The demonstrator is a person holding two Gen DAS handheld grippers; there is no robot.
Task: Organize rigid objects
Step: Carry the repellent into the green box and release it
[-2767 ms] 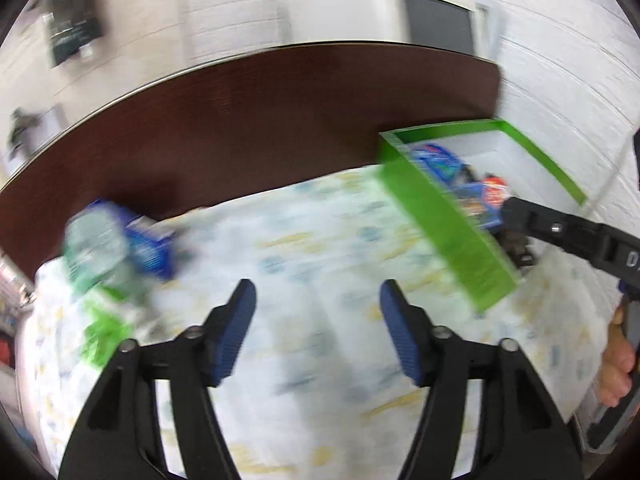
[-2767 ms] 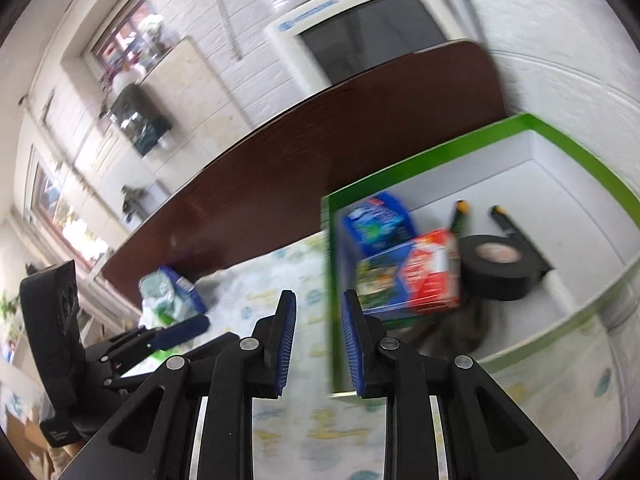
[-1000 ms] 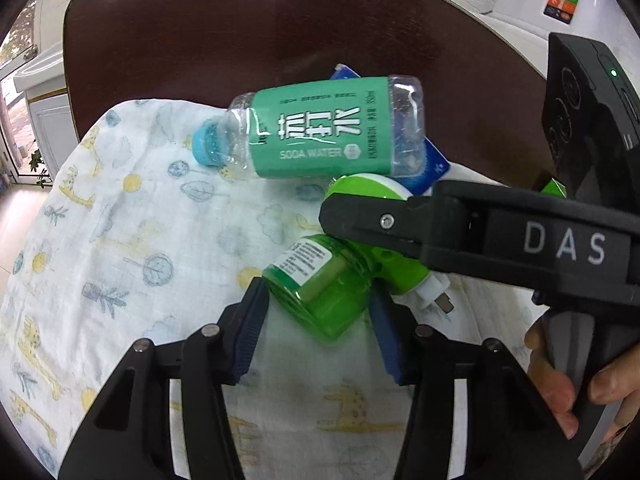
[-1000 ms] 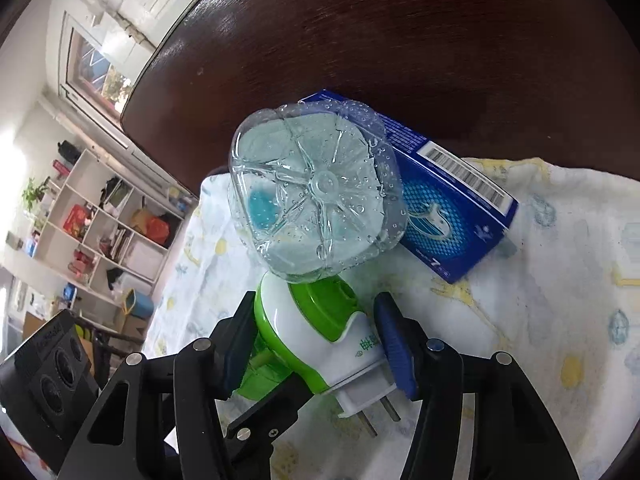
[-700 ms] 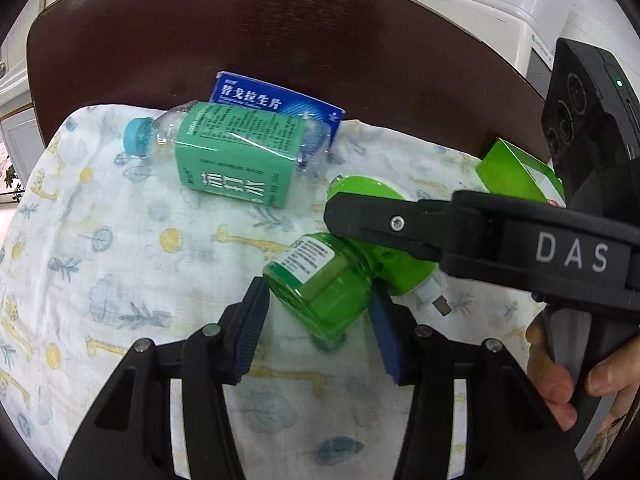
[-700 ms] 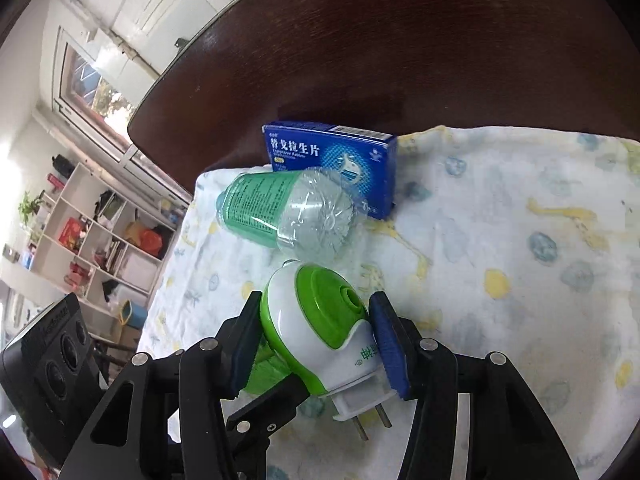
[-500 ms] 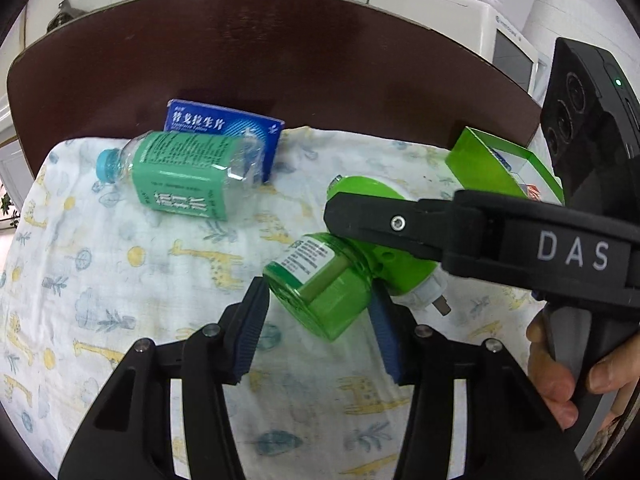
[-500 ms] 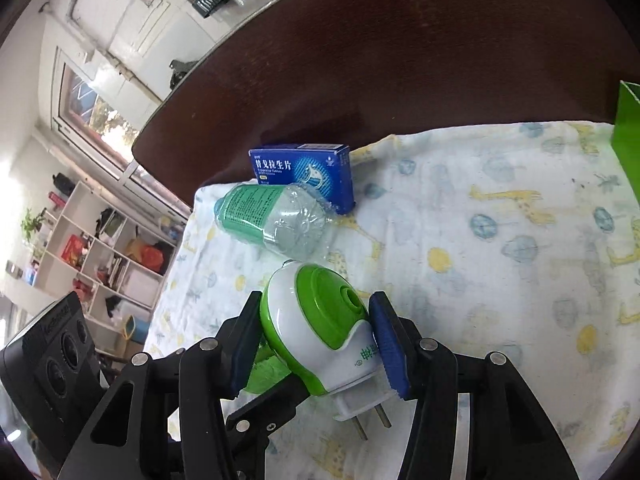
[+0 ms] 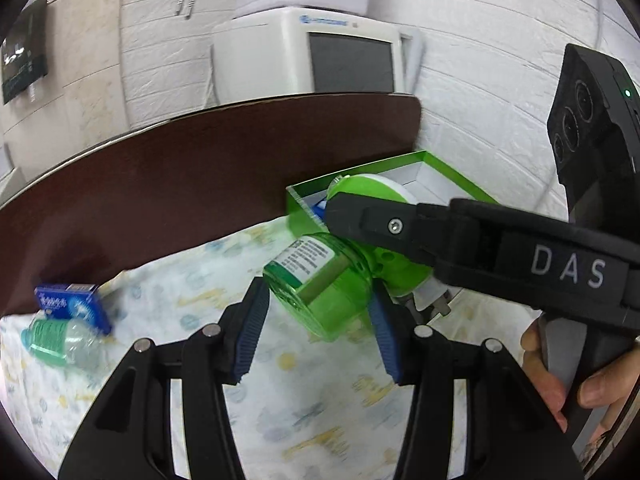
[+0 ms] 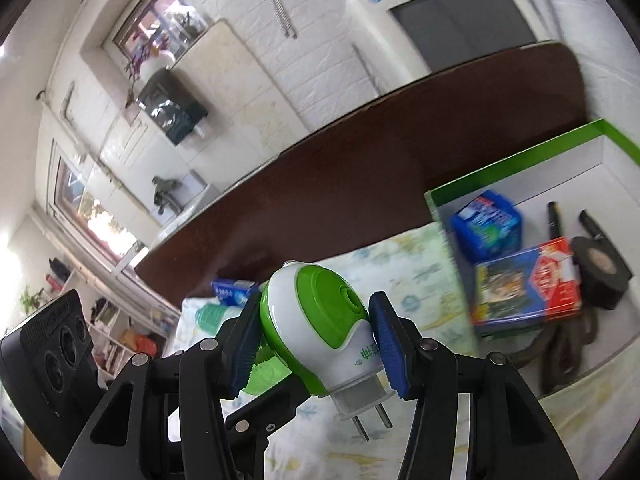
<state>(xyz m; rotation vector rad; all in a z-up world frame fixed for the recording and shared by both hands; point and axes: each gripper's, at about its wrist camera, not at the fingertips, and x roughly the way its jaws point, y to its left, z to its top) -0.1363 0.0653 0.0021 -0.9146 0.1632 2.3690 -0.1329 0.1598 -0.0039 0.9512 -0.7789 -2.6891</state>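
Gripping green plug-in device (image 10: 320,320) — both tools angled downward

**Open cloth in the middle, crowded box to the right**

The patterned cloth (image 9: 328,412) lies bare between the two clusters. At its left end a soda bottle (image 9: 60,340) and a blue carton (image 9: 72,304) lie touching. At the right, the green-rimmed box (image 10: 516,168) holds a blue pack (image 10: 488,224), a red-and-blue carton (image 10: 528,284) and a black tape roll (image 10: 600,272); its white floor beyond them is bare.

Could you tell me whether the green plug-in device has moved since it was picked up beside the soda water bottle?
Yes. The plug-in device has been carried away from the bottle towards the green box, held by both grippers.
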